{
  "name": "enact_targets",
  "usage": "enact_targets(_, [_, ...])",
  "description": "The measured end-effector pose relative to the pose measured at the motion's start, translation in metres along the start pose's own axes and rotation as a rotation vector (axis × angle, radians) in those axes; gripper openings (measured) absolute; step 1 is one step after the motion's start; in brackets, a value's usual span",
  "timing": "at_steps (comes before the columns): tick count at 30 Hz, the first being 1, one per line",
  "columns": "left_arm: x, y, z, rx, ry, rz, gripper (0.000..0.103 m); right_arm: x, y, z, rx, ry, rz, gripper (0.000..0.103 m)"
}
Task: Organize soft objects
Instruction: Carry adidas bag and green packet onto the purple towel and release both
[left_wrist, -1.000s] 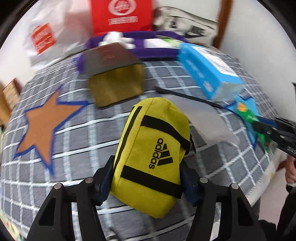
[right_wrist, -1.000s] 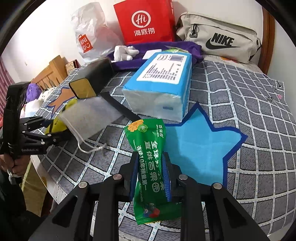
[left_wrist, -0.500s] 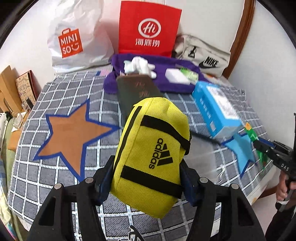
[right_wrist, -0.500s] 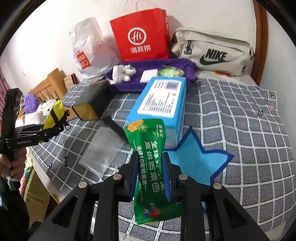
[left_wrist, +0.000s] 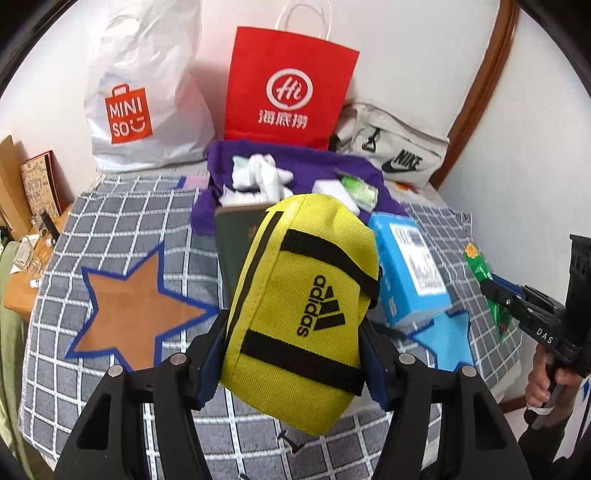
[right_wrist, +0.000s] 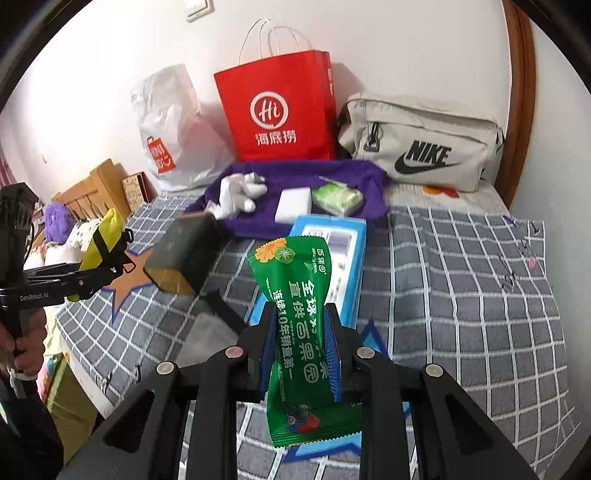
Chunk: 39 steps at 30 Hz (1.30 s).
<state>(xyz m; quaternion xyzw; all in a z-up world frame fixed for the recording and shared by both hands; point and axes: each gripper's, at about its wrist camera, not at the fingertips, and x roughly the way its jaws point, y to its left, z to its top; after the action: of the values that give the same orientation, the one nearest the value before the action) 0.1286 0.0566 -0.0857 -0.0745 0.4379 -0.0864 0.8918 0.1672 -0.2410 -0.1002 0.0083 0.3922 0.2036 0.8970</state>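
Both loads carried clear above bed (left_wrist: 122, 229). Yellow pouch (left_wrist: 303, 314), frame centre, clamped in left gripper (left_wrist: 295, 354): keep squeeze even, avoid swinging. Green packet (right_wrist: 303, 332), lower centre, pinched narrow by right gripper (right_wrist: 301, 354); likely bound for purple cloth (right_wrist: 295, 177), upper centre.

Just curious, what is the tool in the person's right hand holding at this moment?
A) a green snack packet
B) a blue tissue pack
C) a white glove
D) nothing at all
A: in the right wrist view the right gripper has its blue pads pressed against both sides of the green snack packet, held above the bed, while the blue tissue pack lies behind it on the checked cover.
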Motion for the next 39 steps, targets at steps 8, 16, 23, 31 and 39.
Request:
enact_targets(8, [0.005,0.007,0.029,-0.026,-0.021,-0.005,0.061,0.012,-0.004,0.034,0.012,-0.004,-0.01,0.025])
enact_targets(16, [0.016,0.013,0.059,-0.043,-0.037,-0.007,0.061,0.021,-0.01,0.067,0.01,-0.026,-0.022,0.025])
enact_targets(23, [0.03,0.021,0.081,-0.072,-0.027,0.006,0.061,0.039,-0.021,0.094,0.018,-0.038,-0.009,0.025])
enact_targets(31, [0.053,0.029,0.112,-0.103,-0.003,0.012,0.062,0.074,-0.031,0.127,0.025,-0.034,0.027,0.025])
enact_targets(39, [0.08,0.027,0.152,-0.097,0.009,0.024,0.062,0.108,-0.039,0.167,0.003,-0.04,0.05,0.025])
